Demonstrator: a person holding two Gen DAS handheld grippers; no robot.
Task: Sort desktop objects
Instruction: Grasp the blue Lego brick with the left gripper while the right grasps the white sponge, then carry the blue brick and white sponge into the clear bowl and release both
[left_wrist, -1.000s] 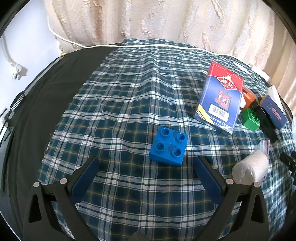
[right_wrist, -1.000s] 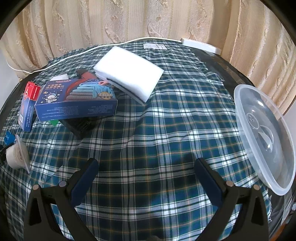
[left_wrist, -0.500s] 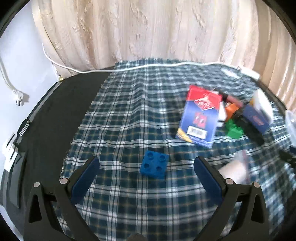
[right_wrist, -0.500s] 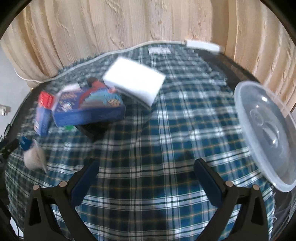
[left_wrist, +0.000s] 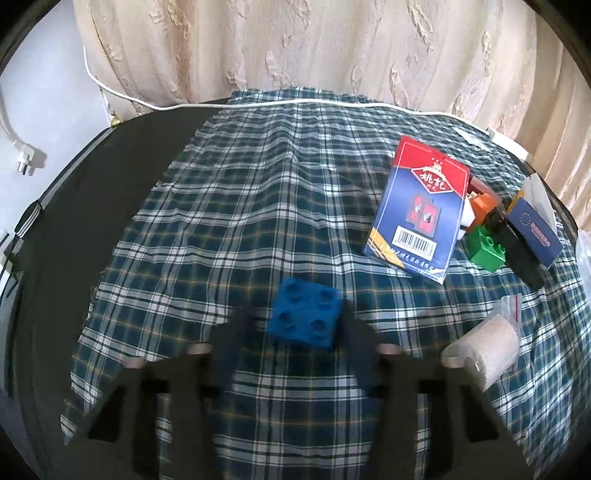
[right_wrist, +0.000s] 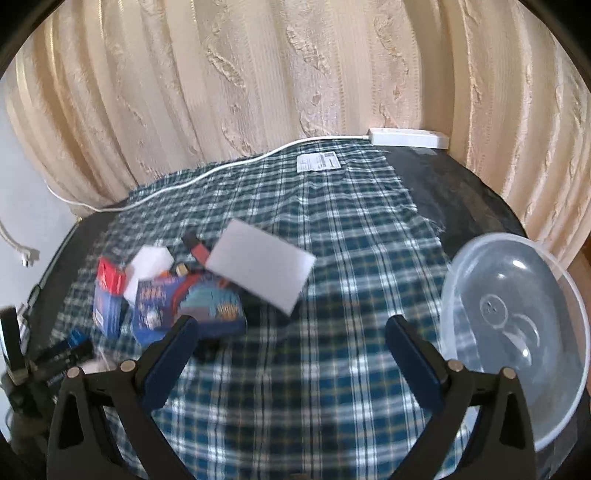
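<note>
1. The left gripper (left_wrist: 299, 325) is smeared by motion blur; its fingers have drawn in narrow around the blue building block (left_wrist: 303, 318). The right-hand finger appears to touch the block's side, while on the other side I cannot tell whether the pad touches.
2. The right gripper (right_wrist: 291, 341) stands wide, nothing between its fingers, above the plaid tablecloth (right_wrist: 351, 258). Much of its view is blurred.
3. The blue block sits on the cloth near its front, four round studs up, edges softened by blur.
4. Only the left view shows the block, the green brick (left_wrist: 485, 249), an orange piece (left_wrist: 487, 206) half hidden behind the playing-card box (left_wrist: 419, 218), and a bagged pale roll (left_wrist: 487, 347) at the right.
5. Only the right view shows the clear plastic lid (right_wrist: 517, 332), cut off at the right edge, a white sponge block (right_wrist: 260, 269) resting on the pile, a white power strip (right_wrist: 408, 137) at the far edge and a paper label (right_wrist: 318, 161) on the cloth.
6. In the right view the pile is hard to read: the blue illustrated box (right_wrist: 188, 306) is smeared, and what lies beneath the sponge is hidden.
7. A dark tool at that view's left edge, probably the other gripper, is cut off.
</note>
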